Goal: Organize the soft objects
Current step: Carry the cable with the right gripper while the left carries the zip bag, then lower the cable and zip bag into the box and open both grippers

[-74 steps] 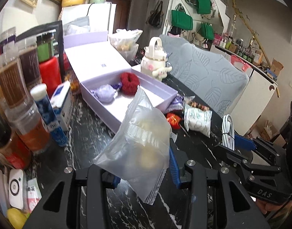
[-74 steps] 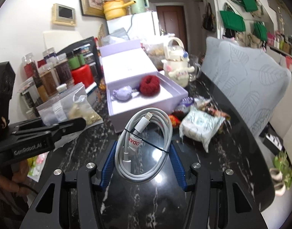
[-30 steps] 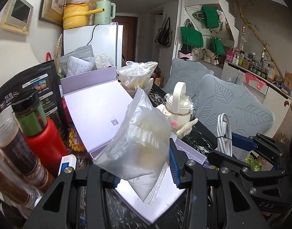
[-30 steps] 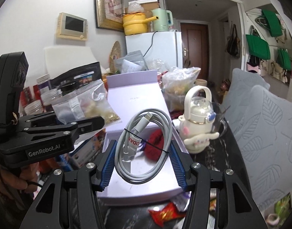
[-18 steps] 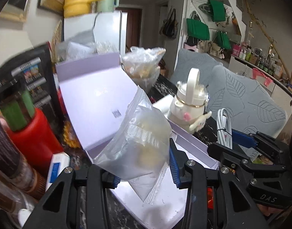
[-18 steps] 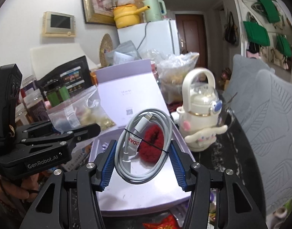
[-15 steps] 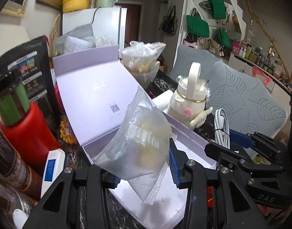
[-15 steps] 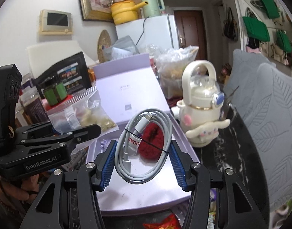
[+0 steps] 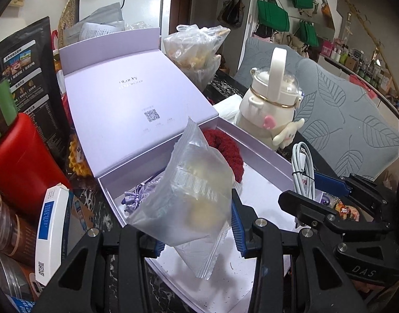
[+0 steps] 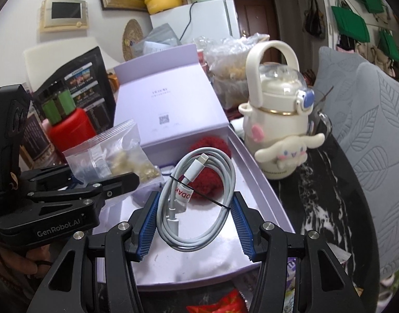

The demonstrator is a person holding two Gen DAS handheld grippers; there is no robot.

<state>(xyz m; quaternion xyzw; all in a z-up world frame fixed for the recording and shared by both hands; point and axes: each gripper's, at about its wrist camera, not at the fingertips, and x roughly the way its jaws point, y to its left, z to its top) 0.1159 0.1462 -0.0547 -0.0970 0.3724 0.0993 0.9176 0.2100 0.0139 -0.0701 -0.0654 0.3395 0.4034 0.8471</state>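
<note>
Black table (image 10: 327, 182) holds a purple box (image 9: 267, 154); above it, left gripper (image 9: 197, 224) pinches a plastic bag (image 9: 189, 195), right gripper (image 10: 197, 224) squeezes a white cable (image 10: 199, 203)

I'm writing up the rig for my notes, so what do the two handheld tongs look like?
Both are matte black frames with silver screw heads and ribbed blue pads. The left tongs read "GenRobot.AI" in white along the side in the right wrist view. The right tongs show "DAS" embossed in the left wrist view.
</note>
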